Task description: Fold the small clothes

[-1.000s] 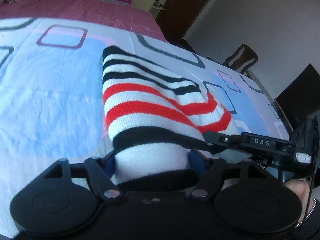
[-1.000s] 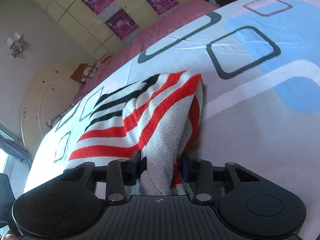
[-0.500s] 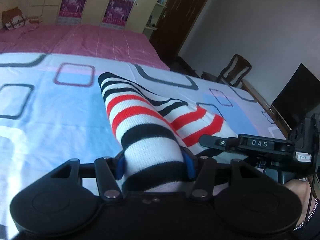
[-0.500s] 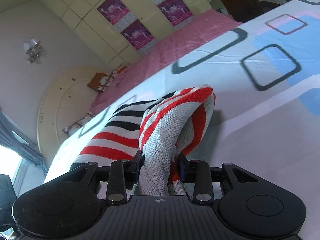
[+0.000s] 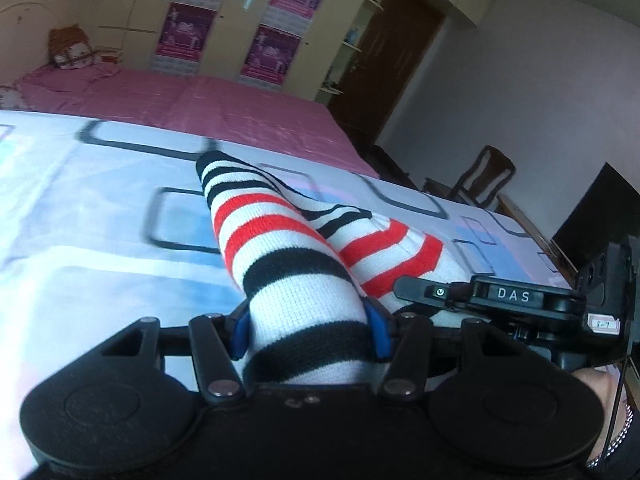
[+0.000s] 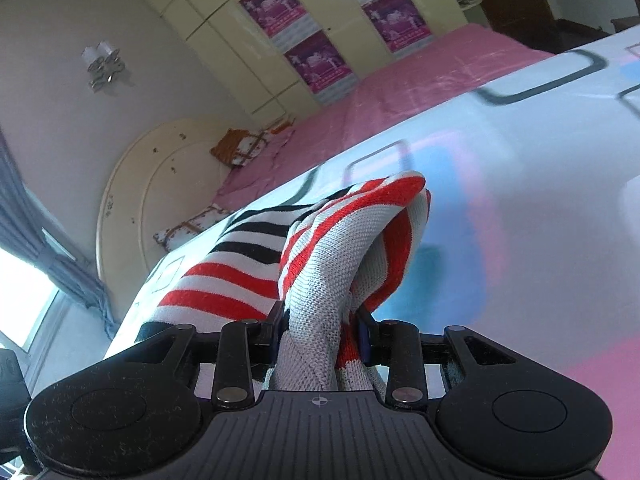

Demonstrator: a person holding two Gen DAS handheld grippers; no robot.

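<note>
Your left gripper is clamped on a bunched end of the striped knit garment, blue pads pressed into both sides. Your right gripper pinches another gathered fold narrowly. The garment's far part lies on the patterned bedsheet.

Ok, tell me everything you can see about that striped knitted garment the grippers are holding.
The striped garment is a small knit piece, white with red and black bands, looking soft and ribbed. It is partly lifted off the patterned bedsheet, its far end still resting there. The left gripper pinches a bunched white-and-black end; the right gripper pinches a red-and-white edge that arches up in a fold, showing the greyish inner side. What kind of garment it is cannot be told.
</note>
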